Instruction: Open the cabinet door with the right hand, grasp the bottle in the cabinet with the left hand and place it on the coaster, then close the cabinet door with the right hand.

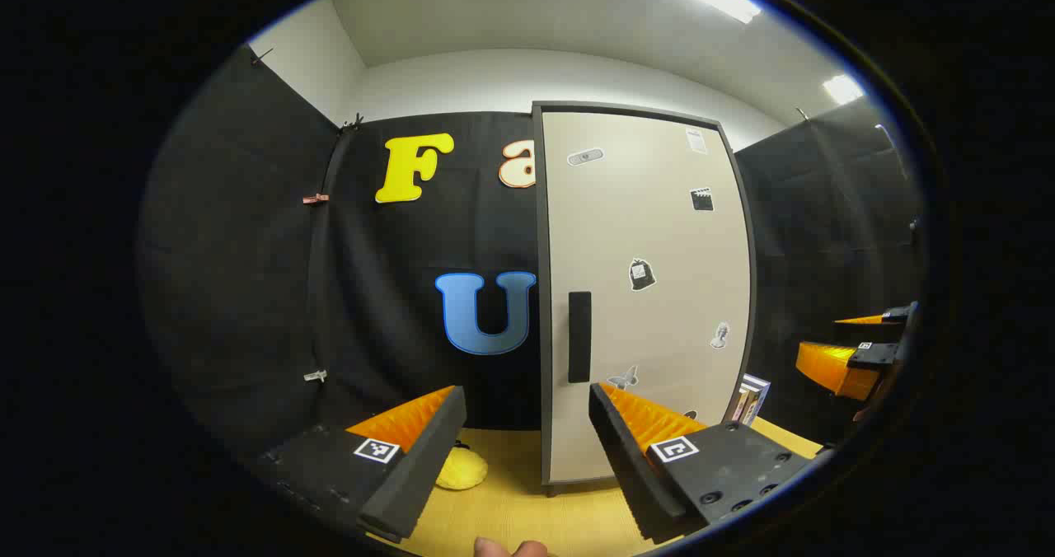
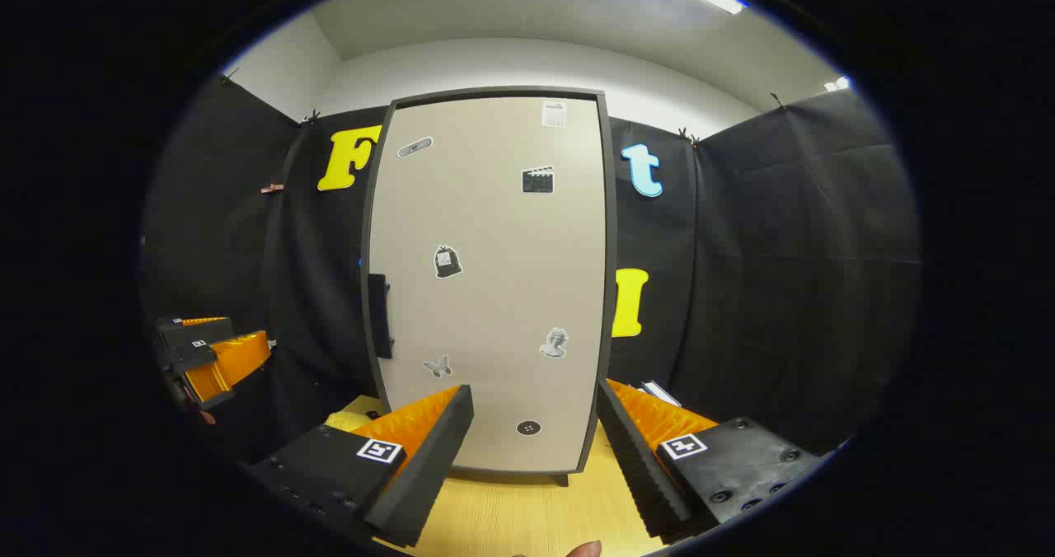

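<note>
Cabinet (image 1: 647,293) stood upright on wood table (image 1: 527,516), door (image 2: 490,281) shut w/ stickers, so contents hidden; bottle's whereabouts couldn't be told. Left gripper (image 1: 527,442) jaws wide apart, gripping nothing; dark handle (image 1: 579,336) sat just above the gap, toward right finger. Left gripper view alone caught yellow round item (image 1: 463,468) on table beside left finger, poss. the coaster, + small boxes (image 1: 750,399) past cabinet's right edge. Right gripper (image 2: 534,437) jaws also spread, empty; door front dead ahead between fingers; right gripper view gave handle (image 2: 379,315) edge-on at door's left side.
</note>
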